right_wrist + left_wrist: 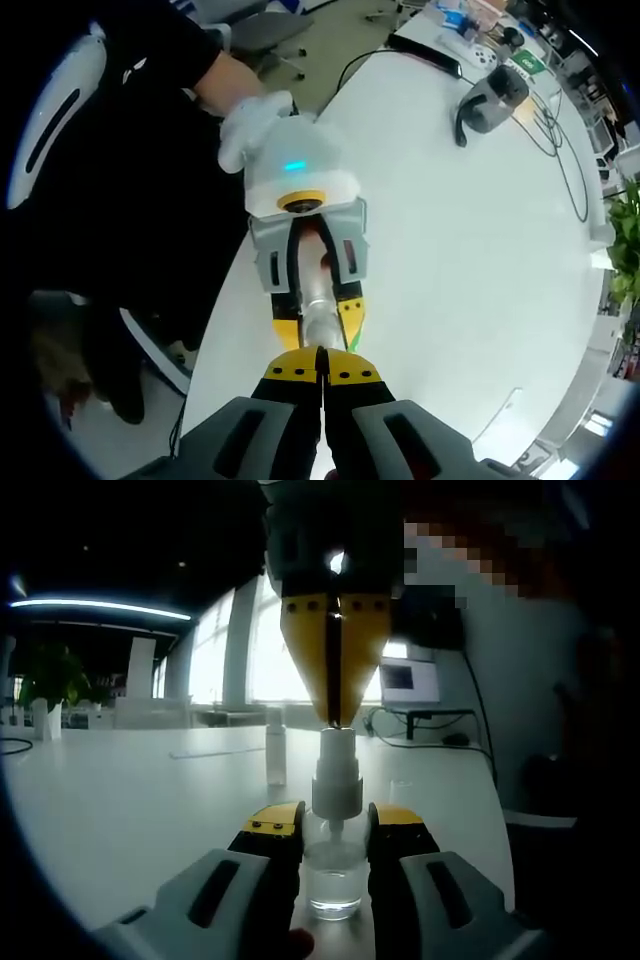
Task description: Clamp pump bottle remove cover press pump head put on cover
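Observation:
A clear pump bottle (pixel 334 882) with a white pump head (pixel 336 772) stands upright on the white table (pixel 130 800). My left gripper (pixel 335 822) is shut on it, one yellow-tipped jaw on each side of the neck. From above, my right gripper (pixel 335 718) comes down with its jaws shut, its tips resting on top of the pump head. A small clear cover (pixel 276 748) stands on the table behind the bottle, to the left. In the right gripper view my right gripper (pixel 322 360) is shut right over the bottle (pixel 314 300), which the left gripper (pixel 318 322) clamps.
A monitor (pixel 408 678) and cables (pixel 440 720) sit at the table's far right, with a plant (pixel 50 675) at the far left. A grey device (pixel 490 100) with a cord lies farther along the table (pixel 450 230). A white-gloved hand (pixel 255 115) holds the left gripper at the table edge.

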Demonstrator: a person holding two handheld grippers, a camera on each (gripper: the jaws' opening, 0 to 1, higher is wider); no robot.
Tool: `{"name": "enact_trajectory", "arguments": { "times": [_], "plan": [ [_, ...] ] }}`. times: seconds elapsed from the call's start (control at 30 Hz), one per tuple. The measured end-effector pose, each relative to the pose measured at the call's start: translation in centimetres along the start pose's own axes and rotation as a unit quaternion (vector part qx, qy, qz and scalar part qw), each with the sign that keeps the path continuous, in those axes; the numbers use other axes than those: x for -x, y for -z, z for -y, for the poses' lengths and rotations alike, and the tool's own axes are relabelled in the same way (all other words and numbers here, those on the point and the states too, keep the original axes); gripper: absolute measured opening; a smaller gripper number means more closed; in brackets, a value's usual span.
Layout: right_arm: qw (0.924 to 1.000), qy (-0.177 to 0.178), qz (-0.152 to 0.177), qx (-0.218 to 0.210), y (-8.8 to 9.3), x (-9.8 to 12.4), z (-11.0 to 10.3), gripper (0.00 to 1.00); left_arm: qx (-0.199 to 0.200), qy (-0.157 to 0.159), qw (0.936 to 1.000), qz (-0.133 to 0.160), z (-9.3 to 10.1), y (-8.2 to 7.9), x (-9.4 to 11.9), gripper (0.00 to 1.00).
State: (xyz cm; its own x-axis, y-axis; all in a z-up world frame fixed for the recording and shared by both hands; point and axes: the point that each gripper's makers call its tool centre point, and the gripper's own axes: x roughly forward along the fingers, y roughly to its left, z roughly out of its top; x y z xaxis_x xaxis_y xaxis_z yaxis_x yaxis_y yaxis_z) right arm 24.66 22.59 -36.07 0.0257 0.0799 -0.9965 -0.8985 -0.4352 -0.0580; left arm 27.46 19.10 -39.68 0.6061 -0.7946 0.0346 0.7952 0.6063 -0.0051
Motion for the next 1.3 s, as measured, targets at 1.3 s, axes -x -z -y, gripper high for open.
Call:
{"name": "enact_trajectory", "arguments": {
  "times": [1.3],
  "plan": [
    [0.9999, -0.011, -0.001, -0.003, 0.01, -0.09, 0.12, 0.0, -0.001, 0.0, 1.0, 0.0, -0.03, -0.06, 0.05, 0.16]
  ]
}}
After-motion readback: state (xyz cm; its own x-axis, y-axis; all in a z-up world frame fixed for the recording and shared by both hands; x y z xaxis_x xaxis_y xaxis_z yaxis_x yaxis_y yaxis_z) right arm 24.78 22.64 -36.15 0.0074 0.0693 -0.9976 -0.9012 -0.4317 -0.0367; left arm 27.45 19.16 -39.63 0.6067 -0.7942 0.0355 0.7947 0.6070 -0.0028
